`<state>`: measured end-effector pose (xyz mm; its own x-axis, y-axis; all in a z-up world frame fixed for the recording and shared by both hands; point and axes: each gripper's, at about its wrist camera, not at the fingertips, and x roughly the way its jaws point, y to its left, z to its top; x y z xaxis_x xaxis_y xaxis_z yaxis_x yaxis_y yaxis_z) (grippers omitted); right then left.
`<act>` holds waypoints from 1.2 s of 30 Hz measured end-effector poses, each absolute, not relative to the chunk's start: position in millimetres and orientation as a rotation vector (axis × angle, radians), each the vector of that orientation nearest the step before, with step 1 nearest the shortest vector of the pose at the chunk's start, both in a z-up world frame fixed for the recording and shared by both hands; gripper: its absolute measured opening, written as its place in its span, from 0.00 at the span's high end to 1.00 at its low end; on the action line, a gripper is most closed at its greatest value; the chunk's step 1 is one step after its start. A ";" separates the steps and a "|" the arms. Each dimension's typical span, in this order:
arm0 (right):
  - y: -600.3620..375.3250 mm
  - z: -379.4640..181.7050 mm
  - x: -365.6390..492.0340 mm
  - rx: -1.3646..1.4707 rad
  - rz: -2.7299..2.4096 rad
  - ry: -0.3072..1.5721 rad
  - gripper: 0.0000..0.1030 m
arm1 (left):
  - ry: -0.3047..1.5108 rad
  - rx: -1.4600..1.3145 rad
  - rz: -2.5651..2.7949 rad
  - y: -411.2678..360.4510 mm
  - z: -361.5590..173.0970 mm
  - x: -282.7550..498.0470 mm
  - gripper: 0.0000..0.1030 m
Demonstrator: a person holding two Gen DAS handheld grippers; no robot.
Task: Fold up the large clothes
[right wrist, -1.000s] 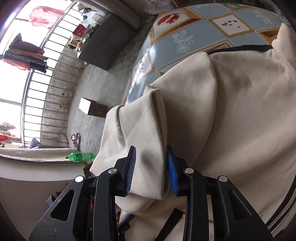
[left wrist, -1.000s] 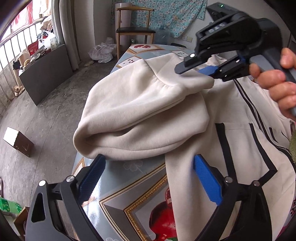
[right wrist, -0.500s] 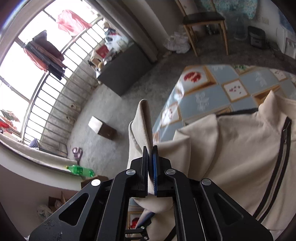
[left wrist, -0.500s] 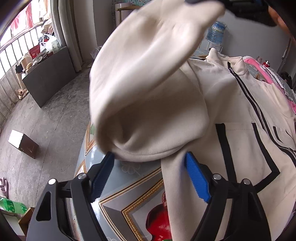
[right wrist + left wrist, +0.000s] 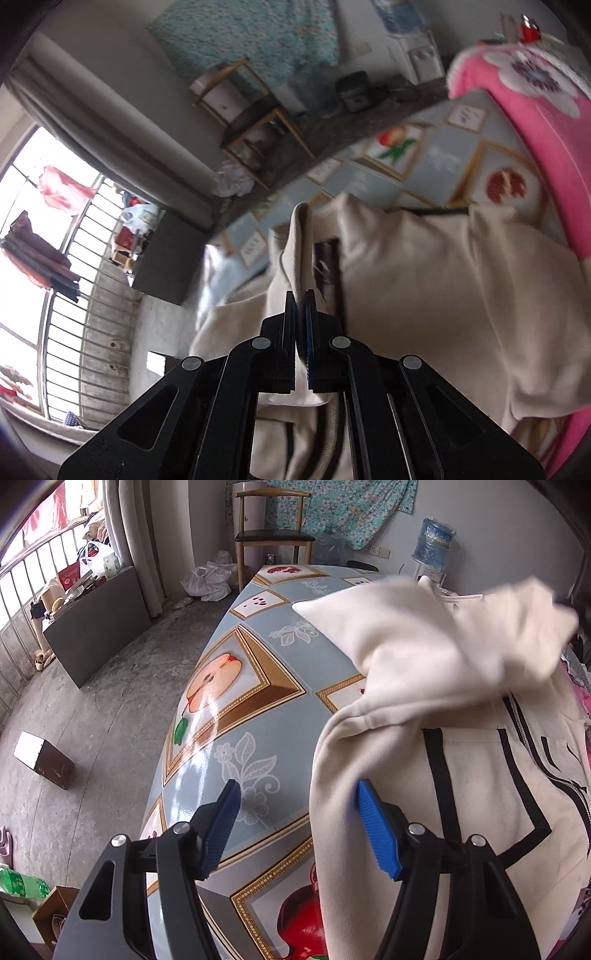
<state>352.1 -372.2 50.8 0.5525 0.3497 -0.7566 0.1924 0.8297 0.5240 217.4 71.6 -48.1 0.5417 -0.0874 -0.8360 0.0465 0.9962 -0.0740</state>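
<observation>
jacket: a cream fleece zip jacket (image 5: 480, 775) with black trim lies front-up on my table (image 5: 236, 709), its body spread along the right side and its near hem edge by my left gripper.
sleeve: the sleeve (image 5: 424, 650) is lifted off the table and drawn across the chest; its far end blurs at the right edge of the left view.
feel: I judge it soft, thick and floppy, fairly light for its bulk; it will sag and drag wherever I do not support it, and the fleece should not slip in ribbed pads.
where to hold: cuffs, hem corners and seamed edges look best to me, since doubled cloth gives the pads something to bite; the zip and black trim mark the centre line for an even fold.
right gripper: my right gripper (image 5: 300, 306) is clamped on a fold of cream cloth (image 5: 301, 251) that stands up between the pads.
left gripper: my left gripper (image 5: 295, 827) is closing, the side edge of the jacket in the gap and lying against the right pad (image 5: 375, 834), not yet pinched.
risk: pulling one-handed may skew the body on the glossy tablecloth.
around: a pink garment (image 5: 532, 122) lies beyond the jacket, and a wooden chair (image 5: 273, 528) stands past the table end.
</observation>
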 end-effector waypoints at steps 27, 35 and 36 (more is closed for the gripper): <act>-69.5 29.9 425.7 -0.227 0.463 1.147 0.38 | 0.997 -0.158 -0.214 89.8 -49.0 227.2 0.65; 16.7 -33.7 495.0 -0.347 0.444 1.339 0.40 | 0.999 -0.109 -0.262 77.0 -49.6 239.0 0.65; 21.6 -39.1 497.6 -0.365 0.430 1.361 0.43 | 0.995 -0.105 -0.260 76.1 -49.7 240.1 0.65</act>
<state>497.6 21.6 -39.1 0.1531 0.0840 -0.9846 -0.4969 0.8678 -0.0033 240.1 76.1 -49.7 0.5166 -0.2638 -0.8146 0.1684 0.9641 -0.2055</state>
